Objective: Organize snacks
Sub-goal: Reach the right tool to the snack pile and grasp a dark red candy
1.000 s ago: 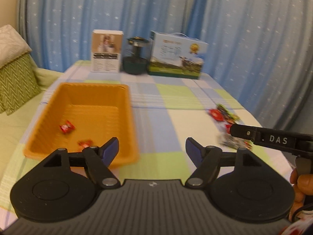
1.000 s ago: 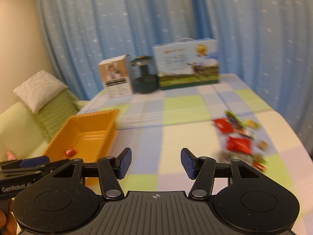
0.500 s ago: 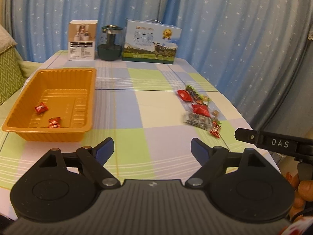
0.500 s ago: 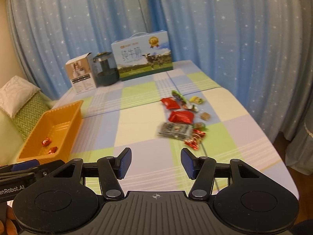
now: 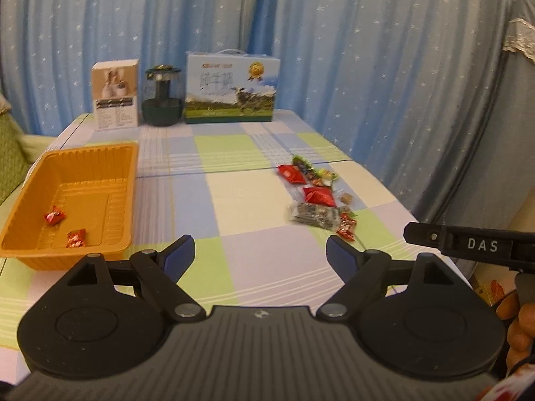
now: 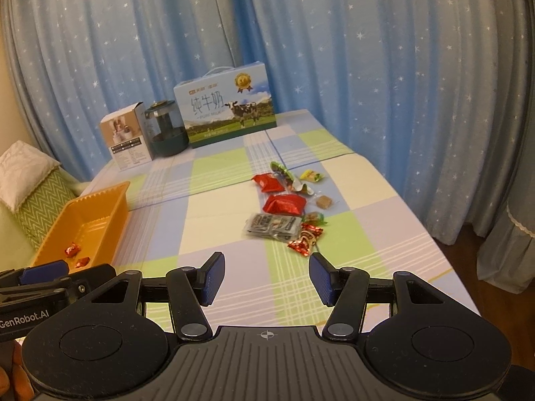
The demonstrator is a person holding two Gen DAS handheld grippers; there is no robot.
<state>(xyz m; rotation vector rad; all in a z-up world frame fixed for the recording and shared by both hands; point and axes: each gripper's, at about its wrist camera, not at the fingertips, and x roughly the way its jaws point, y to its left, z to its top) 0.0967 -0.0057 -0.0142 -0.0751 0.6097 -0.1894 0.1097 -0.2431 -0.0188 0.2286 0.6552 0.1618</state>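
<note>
We hold the left gripper [image 5: 260, 254] above the near edge of the table [image 5: 234, 200], its blue pads spread wide apart with only bare checked cloth between them; it grips nothing and touches nothing. Our right gripper [image 6: 264, 275] hangs over the same near edge, its jaws parted to a middling gap, also empty and clear of the cloth. In the left wrist view the right tool's black finger marked DAS juts in from the right side, with our fingers behind it at the frame's lower right corner.

The snacks [image 6: 287, 207] lie in a loose cluster toward the right edge of the table, ahead of the right gripper and apart from both tools: two red packets, a grey-black flat packet, a green wrapper, a yellow one, a brown cube and small red candies nearest us. The orange tray [image 5: 30, 187] sits along the left edge, and two red wrapped candies [image 5: 65, 227] rest on its floor near its front end.

At the far edge stand a milk carton box [image 6: 227, 110], a dark glass jar [image 6: 165, 132] and a small white box [image 6: 128, 142], side by side before the blue star-dotted curtain [image 6: 367, 50].
</note>
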